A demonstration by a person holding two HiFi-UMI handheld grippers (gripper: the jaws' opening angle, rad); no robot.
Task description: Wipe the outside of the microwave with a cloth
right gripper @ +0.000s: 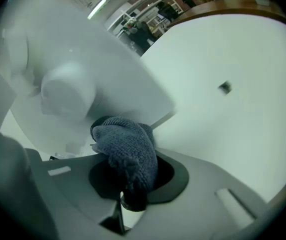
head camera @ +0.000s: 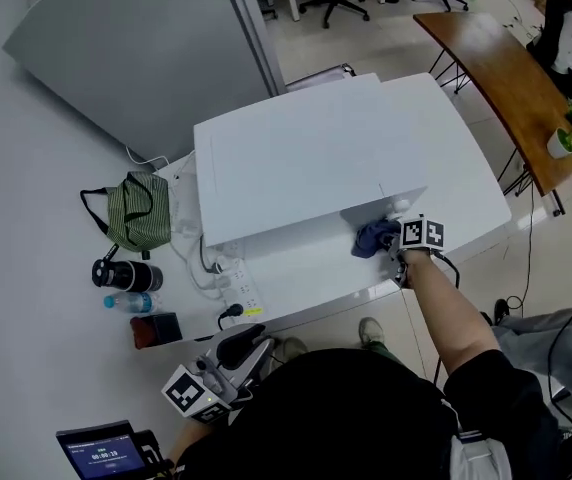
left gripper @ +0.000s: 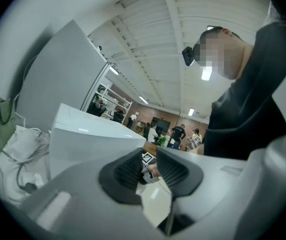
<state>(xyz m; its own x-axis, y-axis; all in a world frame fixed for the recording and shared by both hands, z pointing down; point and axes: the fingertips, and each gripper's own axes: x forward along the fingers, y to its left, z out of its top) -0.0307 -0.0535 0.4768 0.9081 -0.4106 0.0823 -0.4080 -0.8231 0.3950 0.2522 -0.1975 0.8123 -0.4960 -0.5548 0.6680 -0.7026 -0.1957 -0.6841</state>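
Two tongs in view. Left tongs [left gripper: 150,166], nearest, off surface's near edge, idle: jaws slightly apart, nothing between. Right tongs [right gripper: 133,179] clamped on blue cloth [right gripper: 125,149]. Cloth against microwave [head camera: 296,158] front, lower right corner, above surface [head camera: 466,168] near edge. Step judged: wiping front face, early stage. Next move calls for steady sideways stroke along front, cloth flat. Top and sides judged outstanding.

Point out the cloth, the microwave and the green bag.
cloth [right gripper: 128,149], right gripper view, its bunched middle.
microwave [head camera: 306,158], head view, its top panel.
green bag [head camera: 138,211], head view, its striped body.
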